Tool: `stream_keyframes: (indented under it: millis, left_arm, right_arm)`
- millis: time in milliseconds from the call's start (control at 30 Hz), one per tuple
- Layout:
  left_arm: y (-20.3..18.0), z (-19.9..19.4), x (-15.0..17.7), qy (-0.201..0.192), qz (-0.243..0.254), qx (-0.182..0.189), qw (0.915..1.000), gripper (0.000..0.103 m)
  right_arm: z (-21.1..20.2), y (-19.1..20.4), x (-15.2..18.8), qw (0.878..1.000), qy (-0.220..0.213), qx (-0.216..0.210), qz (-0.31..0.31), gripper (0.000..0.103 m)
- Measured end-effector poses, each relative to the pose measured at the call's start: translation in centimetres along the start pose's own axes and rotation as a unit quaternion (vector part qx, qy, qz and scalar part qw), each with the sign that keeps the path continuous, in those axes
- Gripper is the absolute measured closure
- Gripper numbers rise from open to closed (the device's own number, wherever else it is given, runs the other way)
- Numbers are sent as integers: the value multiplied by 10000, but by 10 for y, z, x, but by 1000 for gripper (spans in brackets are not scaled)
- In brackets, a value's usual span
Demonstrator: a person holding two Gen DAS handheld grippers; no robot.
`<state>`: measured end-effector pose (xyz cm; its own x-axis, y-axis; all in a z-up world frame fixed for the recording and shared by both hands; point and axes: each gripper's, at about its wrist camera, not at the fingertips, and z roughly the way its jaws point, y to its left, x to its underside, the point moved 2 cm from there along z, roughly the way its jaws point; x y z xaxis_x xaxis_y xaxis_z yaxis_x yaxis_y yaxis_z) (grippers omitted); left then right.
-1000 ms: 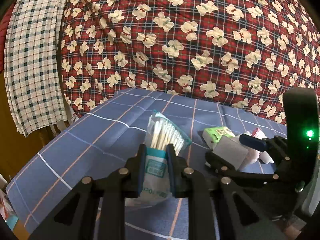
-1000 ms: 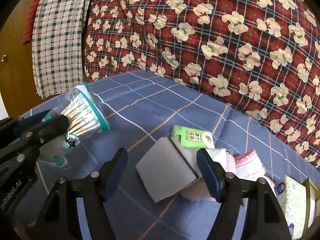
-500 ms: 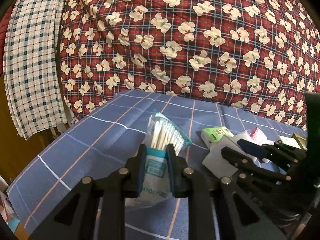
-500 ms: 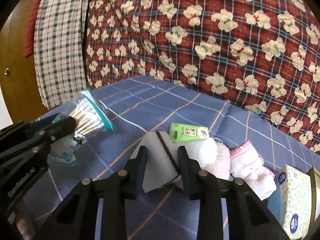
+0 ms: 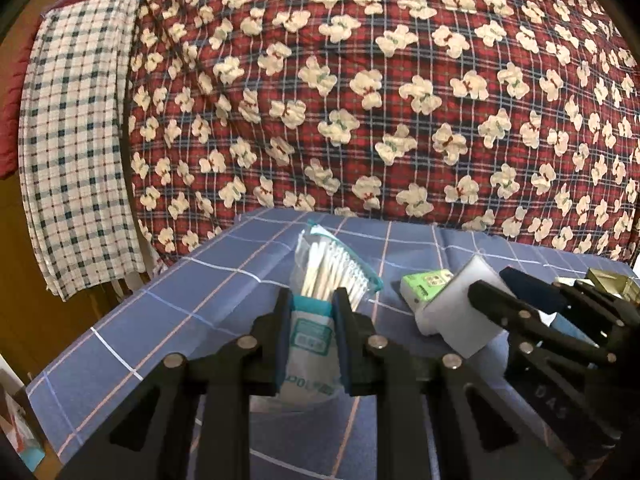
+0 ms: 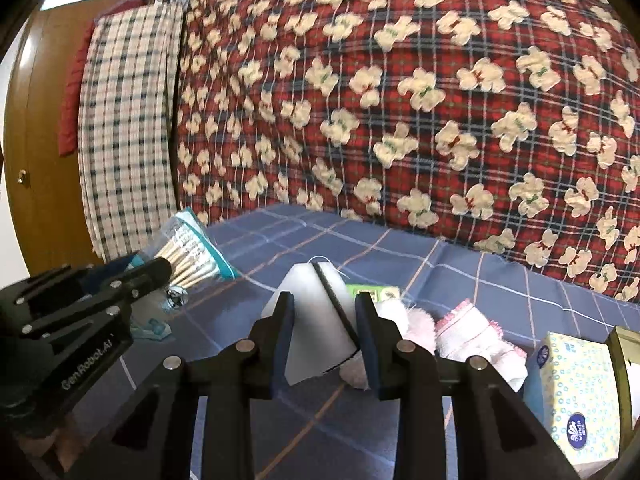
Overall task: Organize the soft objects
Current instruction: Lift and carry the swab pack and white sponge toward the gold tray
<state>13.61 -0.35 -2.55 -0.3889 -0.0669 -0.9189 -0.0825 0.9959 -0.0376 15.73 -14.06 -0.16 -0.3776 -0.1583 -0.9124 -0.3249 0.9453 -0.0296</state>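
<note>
Closing in on the sponge, the right gripper (image 6: 322, 336) has gone from wide open to clamped, and its pads now press both faces of the white sponge (image 6: 316, 320), which is tipped up off the blue checked cloth (image 6: 460, 276) on one corner. Over on the left, the left gripper (image 5: 310, 332) is pinched nearly shut on the bag of cotton swabs (image 5: 320, 280), swab ends fanning out above the fingers.

Around the sponge: a green packet (image 6: 372, 292) just behind it, a fluffy pink-and-white puff (image 6: 404, 320) touching its right side, folded pink-trimmed socks (image 6: 476, 332) next along, and a tissue box (image 6: 576, 392) at the right edge.

Now the lift. My read is the grip sits low on the sponge, so squeeze only enough to hold, since foam bulges and can squirt out. Raise it straight, clear of the puff so nothing drags along, and keep the two grippers apart.
</note>
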Motion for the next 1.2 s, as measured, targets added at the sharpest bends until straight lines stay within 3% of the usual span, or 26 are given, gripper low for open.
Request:
stream_keyframes:
  millis: [400,1200]
  left_arm:
    - [-22,-9,2,-108,54,10,9999,85]
    - [-54,-24,8,-205,195,199,9994,85]
  right_arm:
    - [-26,-2,2,9987,-433,250,-28,69]
    - [-56,-18,12,9954,-643,677,194,69]
